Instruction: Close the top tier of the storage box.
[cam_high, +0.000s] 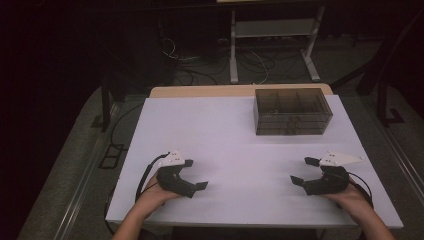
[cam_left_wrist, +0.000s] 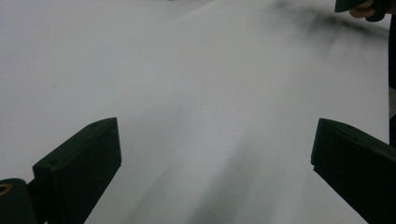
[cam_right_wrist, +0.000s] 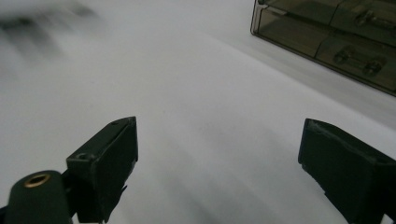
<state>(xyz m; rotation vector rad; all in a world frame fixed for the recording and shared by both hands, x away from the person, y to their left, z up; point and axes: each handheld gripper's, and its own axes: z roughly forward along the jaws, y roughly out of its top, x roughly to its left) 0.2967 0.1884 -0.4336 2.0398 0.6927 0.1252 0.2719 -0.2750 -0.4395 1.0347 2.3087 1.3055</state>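
Nearest the person, both hands rest at the front edge of the white table (cam_high: 235, 130), each holding a gripper low over the bare surface. The left gripper (cam_high: 192, 175) sits at the front left with its jaws spread wide and nothing between them; its own view looks along the two black jaws over plain white tabletop. The right gripper (cam_high: 302, 171) sits at the front right, jaws likewise spread and empty, pointed inward toward the table's middle.

Farther back, right of centre and well apart from both grippers, stands a smoky transparent drawer box (cam_high: 292, 111), its small drawers stacked in rows. In the right gripper view its lower drawers (cam_right_wrist: 348, 44) appear shut, with small items dimly visible inside, too blurred to name.

This looks like the starting stage: neither tool has approached the box yet. The next move likely calls for the right gripper, the closer one, to travel forward to the drawer fronts and line its open jaws up on a drawer's pull, while the left may need to steady the light box against sliding
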